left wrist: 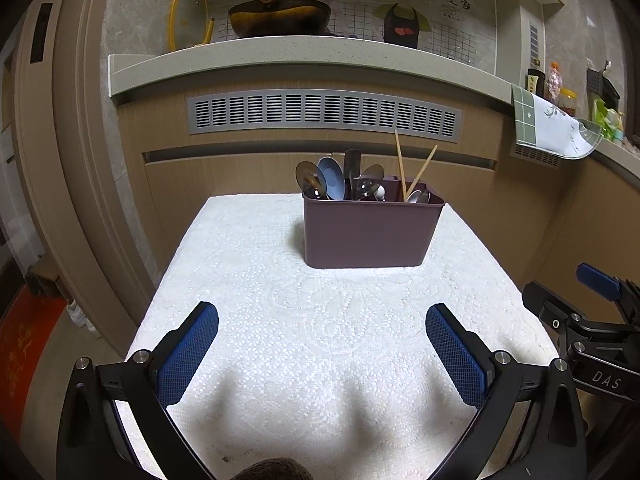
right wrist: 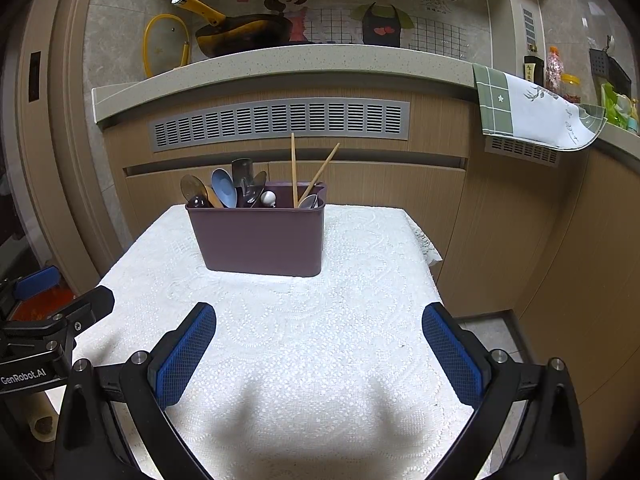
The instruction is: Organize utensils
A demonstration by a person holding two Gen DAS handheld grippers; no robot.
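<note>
A dark plum utensil caddy (left wrist: 370, 232) (right wrist: 262, 238) stands at the far side of a small table covered by a white lace cloth (left wrist: 280, 320) (right wrist: 320, 320). Several spoons (left wrist: 332, 178) (right wrist: 222, 186) fill its left compartment. Two wooden chopsticks (left wrist: 402, 168) (right wrist: 294, 168) and a metal spoon sit in its right compartment. My left gripper (left wrist: 322, 340) hovers open over the near cloth, nothing between its blue pads. My right gripper (right wrist: 319, 340) is likewise open and empty, well short of the caddy. Each gripper shows at the edge of the other's view.
A stone counter (left wrist: 304, 60) with a vented cabinet front runs behind the table. A yellow-handled pan (right wrist: 236, 32) sits on it, and a green-white towel (right wrist: 520, 108) hangs at the right with bottles beyond. A red mat (left wrist: 24, 352) lies on the floor at left.
</note>
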